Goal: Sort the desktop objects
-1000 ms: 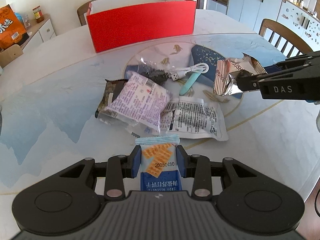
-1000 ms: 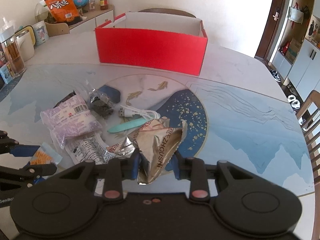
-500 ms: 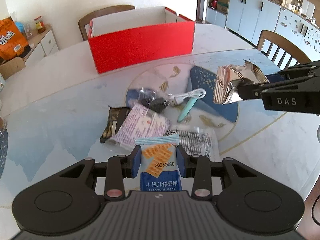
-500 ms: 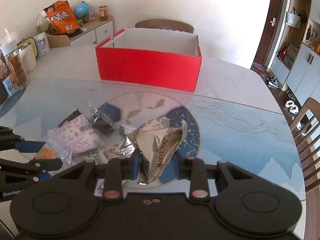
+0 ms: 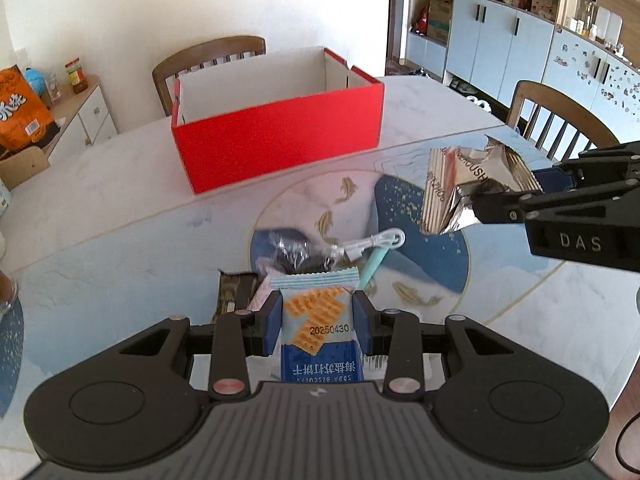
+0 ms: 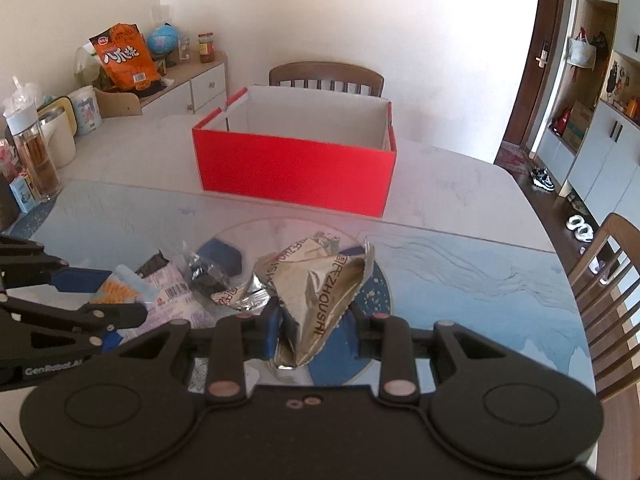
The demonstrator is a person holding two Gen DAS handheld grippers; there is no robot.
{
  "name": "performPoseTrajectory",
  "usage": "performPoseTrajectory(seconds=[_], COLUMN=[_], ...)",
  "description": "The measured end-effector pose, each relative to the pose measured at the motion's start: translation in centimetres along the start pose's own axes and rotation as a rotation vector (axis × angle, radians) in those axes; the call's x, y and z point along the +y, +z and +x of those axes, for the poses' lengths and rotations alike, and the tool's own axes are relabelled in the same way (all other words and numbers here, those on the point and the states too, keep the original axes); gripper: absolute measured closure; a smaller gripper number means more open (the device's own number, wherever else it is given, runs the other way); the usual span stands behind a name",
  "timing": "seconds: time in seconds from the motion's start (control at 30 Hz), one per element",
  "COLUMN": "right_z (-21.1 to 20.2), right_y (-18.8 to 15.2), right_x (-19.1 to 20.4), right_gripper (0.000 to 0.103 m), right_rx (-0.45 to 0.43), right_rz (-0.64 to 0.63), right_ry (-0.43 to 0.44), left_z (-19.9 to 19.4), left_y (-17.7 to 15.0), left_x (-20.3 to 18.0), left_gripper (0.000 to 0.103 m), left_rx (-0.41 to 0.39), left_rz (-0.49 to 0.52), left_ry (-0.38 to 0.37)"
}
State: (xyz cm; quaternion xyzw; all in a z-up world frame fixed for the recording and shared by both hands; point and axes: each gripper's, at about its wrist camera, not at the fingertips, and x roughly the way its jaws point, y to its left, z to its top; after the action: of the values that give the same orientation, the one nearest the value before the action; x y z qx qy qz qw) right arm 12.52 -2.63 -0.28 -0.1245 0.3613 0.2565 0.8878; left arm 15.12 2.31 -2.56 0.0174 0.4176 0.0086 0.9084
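Note:
My left gripper [image 5: 316, 326] is shut on a blue soda biscuit packet [image 5: 318, 340] and holds it above the table; it also shows in the right wrist view [image 6: 116, 290]. My right gripper [image 6: 314, 330] is shut on a crumpled silver foil bag [image 6: 312, 288], which also shows in the left wrist view [image 5: 460, 188], held in the air to the right. An open red box [image 5: 280, 140] with a white inside stands at the far side of the table [image 6: 296, 172]. Its visible inside looks empty.
On the table lie a white USB cable [image 5: 376, 242], a teal pen-like stick [image 5: 374, 266], a dark clear bag [image 5: 298, 256], a brown snack bar [image 5: 234, 292] and a purple-printed packet [image 6: 172, 294]. Wooden chairs stand behind the box [image 6: 326, 76] and at the right [image 5: 560, 120].
Both grippers have risen with their packets and tilted up toward the red box, so its white inside now shows. The items on the table have not moved.

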Motion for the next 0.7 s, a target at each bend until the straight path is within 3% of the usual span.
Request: performPoseTrajectory(seconds=[0.7], right_z=[-1.9], right_y=[3.9], right_x=[0.2], right_gripper=[0.072], right_rx=[-0.075], right_rz=[-0.019], right_ry=[-0.017], left_z=[-1.4], left_y=[5.2], left_x=[1.5], left_gripper=[0.068], left_rx=[-0.068], left_rz=[0.003], left_ry=[-0.004])
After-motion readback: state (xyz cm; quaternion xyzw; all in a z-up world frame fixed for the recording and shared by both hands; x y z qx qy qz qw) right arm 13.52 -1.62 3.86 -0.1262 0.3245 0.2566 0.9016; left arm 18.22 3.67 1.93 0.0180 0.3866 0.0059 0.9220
